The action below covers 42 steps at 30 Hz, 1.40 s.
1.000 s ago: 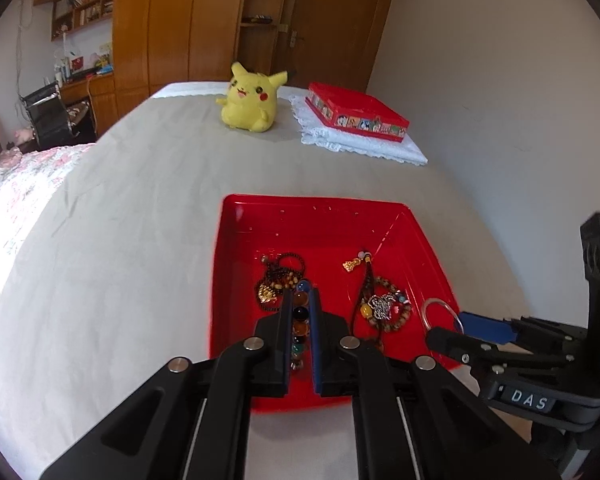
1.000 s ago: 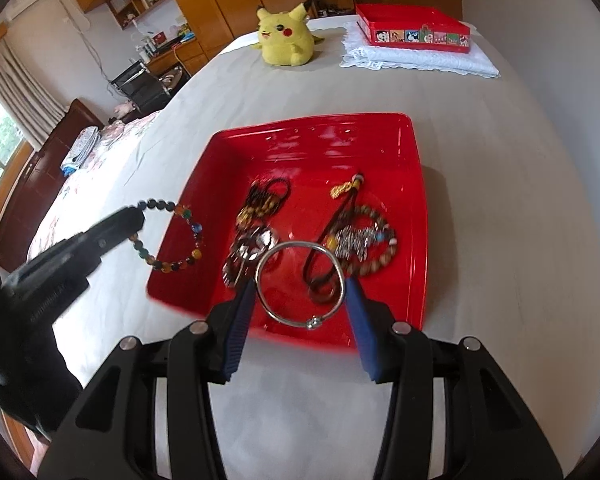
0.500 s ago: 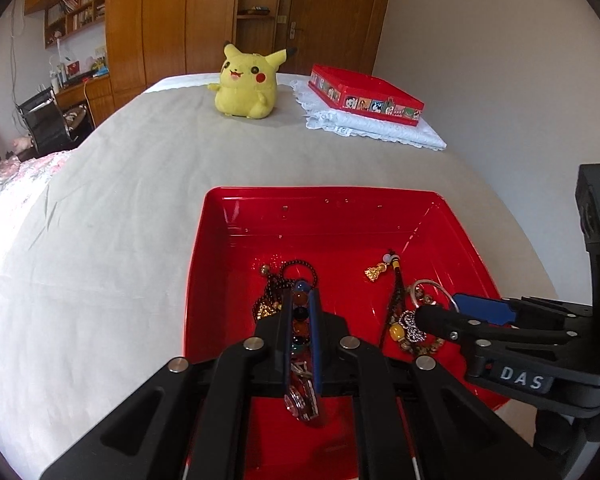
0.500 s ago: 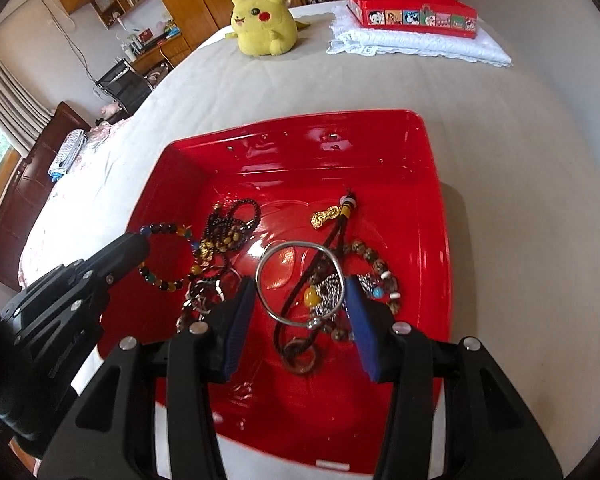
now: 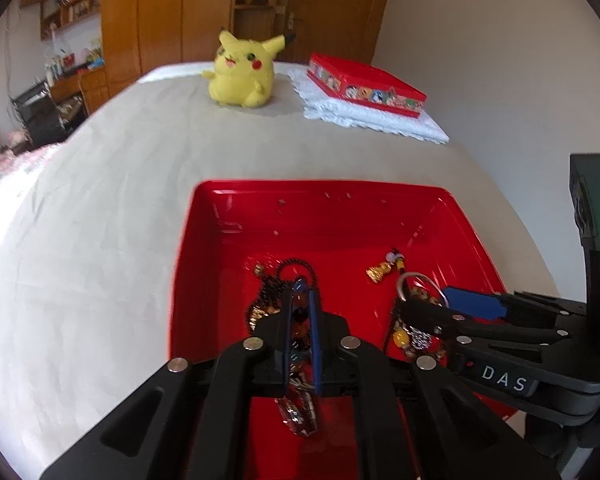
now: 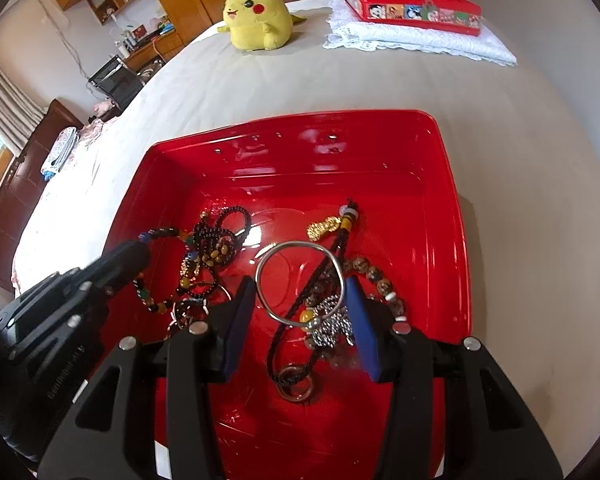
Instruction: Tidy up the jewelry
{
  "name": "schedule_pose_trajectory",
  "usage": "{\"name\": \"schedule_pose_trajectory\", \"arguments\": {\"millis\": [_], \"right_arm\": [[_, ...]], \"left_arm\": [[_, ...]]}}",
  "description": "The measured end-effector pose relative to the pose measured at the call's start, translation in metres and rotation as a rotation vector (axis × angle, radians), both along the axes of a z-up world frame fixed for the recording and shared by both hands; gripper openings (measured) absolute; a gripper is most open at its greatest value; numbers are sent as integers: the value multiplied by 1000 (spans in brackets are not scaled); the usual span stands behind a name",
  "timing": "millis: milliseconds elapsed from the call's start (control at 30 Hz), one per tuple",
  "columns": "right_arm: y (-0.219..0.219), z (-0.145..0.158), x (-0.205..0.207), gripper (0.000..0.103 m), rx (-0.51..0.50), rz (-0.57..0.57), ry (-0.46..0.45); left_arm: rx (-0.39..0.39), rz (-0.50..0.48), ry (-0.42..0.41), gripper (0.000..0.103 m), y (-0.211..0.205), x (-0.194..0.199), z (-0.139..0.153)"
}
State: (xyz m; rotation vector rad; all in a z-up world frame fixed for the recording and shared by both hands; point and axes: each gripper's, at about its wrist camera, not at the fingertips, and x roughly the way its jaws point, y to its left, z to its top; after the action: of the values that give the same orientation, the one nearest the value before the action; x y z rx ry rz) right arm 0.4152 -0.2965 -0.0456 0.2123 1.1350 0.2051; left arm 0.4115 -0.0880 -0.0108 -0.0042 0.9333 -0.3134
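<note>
A red tray (image 5: 320,216) (image 6: 420,208) lies on the bed and holds several pieces of jewelry. My left gripper (image 5: 300,300) is shut on a multicoloured bead bracelet (image 6: 156,268), held low over the tray's left side. My right gripper (image 6: 300,292) is shut on a silver bangle (image 6: 300,282), held over the tray's right side above a brown bead bracelet (image 6: 374,276) and a black cord with a gold charm (image 6: 324,226). The bangle also shows in the left wrist view (image 5: 418,288). A dark bead necklace (image 6: 220,236) lies between the grippers.
A yellow Pikachu plush (image 5: 242,70) (image 6: 258,14) sits at the far end of the bed. A red cartoon-printed box (image 5: 366,84) (image 6: 412,6) rests on a white lace cloth (image 6: 420,38) beside it. A wall runs along the right. Furniture stands far left.
Both grippers have moved forward and lower over the tray with their jewelry still held. The bead bracelet has come from outside the tray's left edge to inside it.
</note>
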Motion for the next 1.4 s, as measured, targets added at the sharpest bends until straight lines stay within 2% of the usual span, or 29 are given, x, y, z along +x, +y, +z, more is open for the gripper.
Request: {"name": "schedule_pose_trajectory", "arguments": {"millis": [67, 133, 200, 400, 467, 600, 667, 733, 1000, 1267, 1400], "right_arm": [[0, 2, 0, 53, -5, -1, -11], [0, 6, -1, 53, -2, -3, -24], [-1, 10, -2, 53, 6, -3, -29], [-5, 19, -10, 53, 18, -2, -53], [-5, 22, -15, 54, 13, -4, -66], [-7, 26, -25, 64, 7, -2, -81], [-7, 27, -31, 68, -15, -2, -95], [-8, 28, -37, 75, -38, 0, -107], [-15, 38, -61, 78, -60, -8, -141], [-19, 50, -90, 90, -76, -14, -155], [-19, 55, -106, 94, -76, -8, -145]], "left_arm": [[-10, 6, 10, 24, 2, 2, 0], [-12, 10, 11, 27, 3, 2, 1], [-24, 6, 19, 37, 4, 0, 2], [-21, -9, -18, 40, 1, -14, 15], [-16, -20, -33, 45, 1, -22, 20], [6, -13, -68, 53, 3, -36, 27], [11, -17, -80, 62, 5, -44, 31], [24, -14, -93, 64, 7, -51, 34], [51, -5, -129, 81, 16, -83, 46], [62, 37, -168, 95, 30, -115, 58], [74, 65, -212, 98, 38, -135, 66]]}}
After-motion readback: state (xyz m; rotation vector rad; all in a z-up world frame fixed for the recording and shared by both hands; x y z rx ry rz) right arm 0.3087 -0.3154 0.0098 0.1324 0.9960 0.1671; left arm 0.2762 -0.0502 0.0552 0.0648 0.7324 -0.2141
